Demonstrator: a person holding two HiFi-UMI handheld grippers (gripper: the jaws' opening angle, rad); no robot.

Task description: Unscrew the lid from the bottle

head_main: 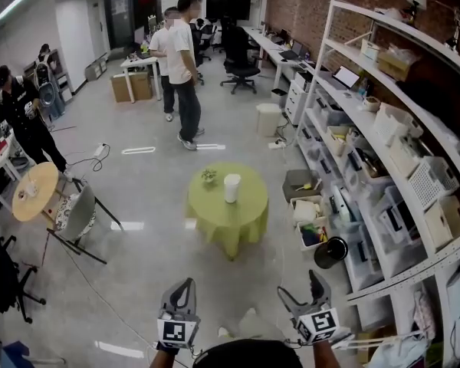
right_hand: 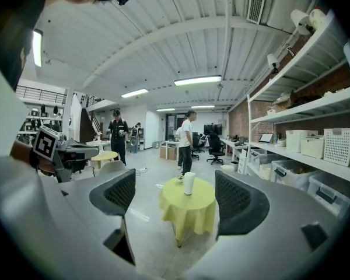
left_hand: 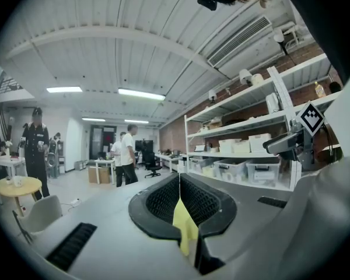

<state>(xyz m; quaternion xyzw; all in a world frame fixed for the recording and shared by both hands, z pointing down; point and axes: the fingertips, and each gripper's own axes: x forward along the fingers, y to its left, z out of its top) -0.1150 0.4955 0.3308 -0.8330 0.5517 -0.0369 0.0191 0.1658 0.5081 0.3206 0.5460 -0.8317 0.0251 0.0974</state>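
You hold both grippers low and close to your body, well apart from the work. The left gripper (head_main: pixel 185 288) has its jaws pressed together with nothing between them, which the left gripper view (left_hand: pixel 179 196) shows plainly. The right gripper (head_main: pixel 316 280) has its jaws spread wide. In the right gripper view (right_hand: pixel 178 197) nothing touches either pad, and the table shows far off through the gap.

The bottle (head_main: pixel 231 188) is white. It stands on the round table (head_main: pixel 249 219), which is draped in a yellow-green cloth and sits out on the open floor ahead of you. The bottle is near the table's middle, a little toward the far side. It is upright, its long axis vertical and its top end facing the ceiling. The right gripper view shows the same pose (right_hand: pixel 189 184). The lid is too small to make out separately from the body.

Just left of the bottle on the cloth is a small green thing (head_main: pixel 208 176); what it is cannot be told.

White shelves (head_main: pixel 368 121) loaded with bins run along your right. To the left stand a small wooden round table (head_main: pixel 35 190) and a grey chair (head_main: pixel 78 213). Two people (head_main: pixel 185 67) stand far beyond the table.
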